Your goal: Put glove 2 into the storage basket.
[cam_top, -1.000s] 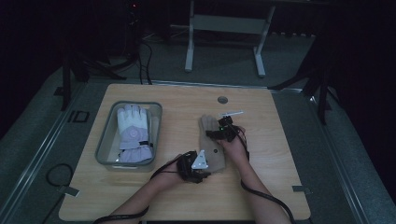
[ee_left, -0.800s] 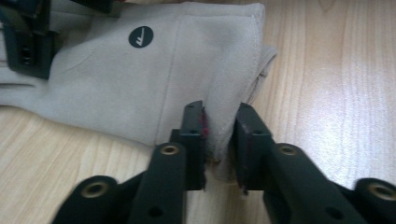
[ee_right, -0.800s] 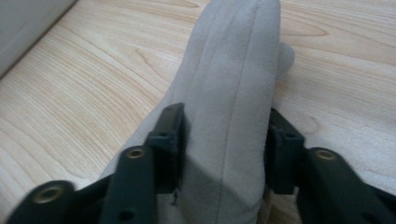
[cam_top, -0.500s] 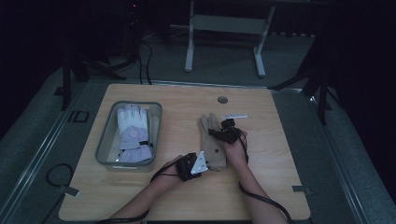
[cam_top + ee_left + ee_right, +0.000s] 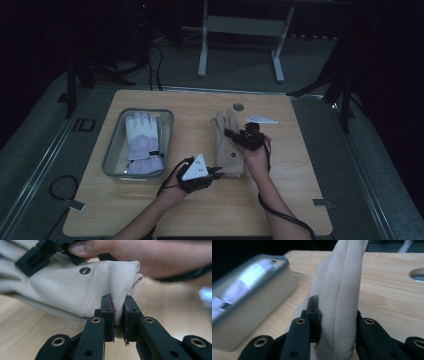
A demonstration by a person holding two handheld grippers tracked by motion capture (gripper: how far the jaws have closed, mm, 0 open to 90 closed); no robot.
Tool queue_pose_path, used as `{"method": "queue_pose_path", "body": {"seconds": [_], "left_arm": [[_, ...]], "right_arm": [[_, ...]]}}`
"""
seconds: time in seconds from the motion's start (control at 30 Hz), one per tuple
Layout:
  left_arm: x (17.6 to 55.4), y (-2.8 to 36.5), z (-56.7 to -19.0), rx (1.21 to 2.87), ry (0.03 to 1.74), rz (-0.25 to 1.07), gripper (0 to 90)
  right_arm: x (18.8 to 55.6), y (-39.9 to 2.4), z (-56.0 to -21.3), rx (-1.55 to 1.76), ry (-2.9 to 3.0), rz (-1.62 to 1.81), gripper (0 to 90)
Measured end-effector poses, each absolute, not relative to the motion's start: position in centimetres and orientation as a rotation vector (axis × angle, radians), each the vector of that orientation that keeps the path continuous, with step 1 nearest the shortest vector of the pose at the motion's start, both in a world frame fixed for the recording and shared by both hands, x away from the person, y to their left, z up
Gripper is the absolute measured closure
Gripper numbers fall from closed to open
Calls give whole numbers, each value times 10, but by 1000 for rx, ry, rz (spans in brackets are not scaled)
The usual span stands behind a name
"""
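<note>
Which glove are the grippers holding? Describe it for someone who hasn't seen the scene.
On the wooden table, look right of the grey bin. The beige glove lies outside it, pinched by both grippers. Its neighbour, the white-and-lilac glove, sits inside the bin.

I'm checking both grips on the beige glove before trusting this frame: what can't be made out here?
- Right gripper view: its right pad is hidden behind the beige glove.
- Same view: the white glove in the grey bin is blurred.
- Left gripper view: the cuff edge inside the shut jaws is hidden by the pads.
- High view: the glove's small round logo is too small to read.
</note>
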State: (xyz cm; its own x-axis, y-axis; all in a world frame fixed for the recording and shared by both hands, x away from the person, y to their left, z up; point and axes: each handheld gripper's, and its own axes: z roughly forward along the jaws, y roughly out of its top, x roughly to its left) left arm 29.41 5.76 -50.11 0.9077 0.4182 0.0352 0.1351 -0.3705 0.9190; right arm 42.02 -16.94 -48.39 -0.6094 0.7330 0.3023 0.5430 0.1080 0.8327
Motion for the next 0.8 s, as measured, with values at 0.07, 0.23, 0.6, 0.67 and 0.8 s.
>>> {"method": "queue_pose_path", "body": {"seconds": [0.07,0.23,0.6,0.67,0.8], "left_arm": [[296,61,-499,1948,451,259,816],[295,70,-497,1957,479,245,819],[285,90,-484,2024,408,384,819],[283,94,-481,2033,406,401,819],[281,102,-476,2047,412,431,818]], "right_arm": [[420,-168,-481,1279,2188,1515,724],[420,-160,-475,1255,2206,1524,724],[422,-133,-464,1192,2257,1497,724],[422,-128,-461,1187,2261,1518,724],[424,-116,-458,1176,2284,1521,724]]}}
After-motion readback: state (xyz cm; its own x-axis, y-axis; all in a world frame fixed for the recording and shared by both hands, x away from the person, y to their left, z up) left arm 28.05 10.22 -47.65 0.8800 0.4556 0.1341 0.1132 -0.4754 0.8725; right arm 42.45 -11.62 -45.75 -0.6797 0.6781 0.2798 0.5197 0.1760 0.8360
